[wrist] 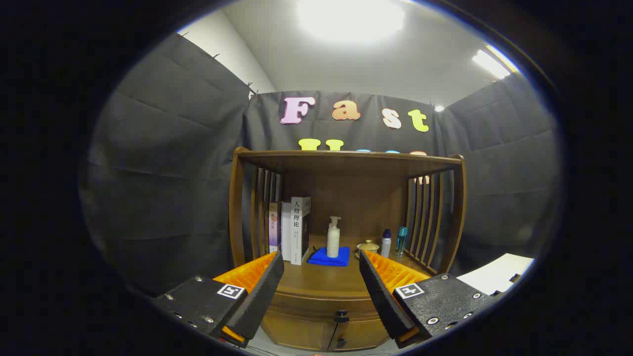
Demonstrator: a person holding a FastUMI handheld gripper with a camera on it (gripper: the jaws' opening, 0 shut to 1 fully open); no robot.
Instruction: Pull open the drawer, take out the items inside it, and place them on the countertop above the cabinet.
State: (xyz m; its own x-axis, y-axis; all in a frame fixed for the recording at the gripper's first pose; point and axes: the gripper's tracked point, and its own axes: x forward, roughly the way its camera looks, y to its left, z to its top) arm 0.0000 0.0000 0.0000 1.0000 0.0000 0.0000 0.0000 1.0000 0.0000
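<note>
Your hand-held gripper (321, 277) is spread wide, pinching nothing — the cabinet (346, 207) lies straight ahead. On its countertop (321, 282), left to right: upright books (292, 230) at the cabinet's left slats, a pump bottle (334, 238) on a blue cloth (329, 257) at centre, a small lidded pot (367, 246), then two bottles (393, 241) by the right slats. Below the countertop, the drawer (316, 301) sits closed — its dark knob (340, 314) lies between your fingers.

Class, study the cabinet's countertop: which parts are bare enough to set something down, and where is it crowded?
Bare wood lies on the countertop in front of the blue cloth, between the open fingers. Crowded: books left, pump bottle centre, small bottles right.
</note>
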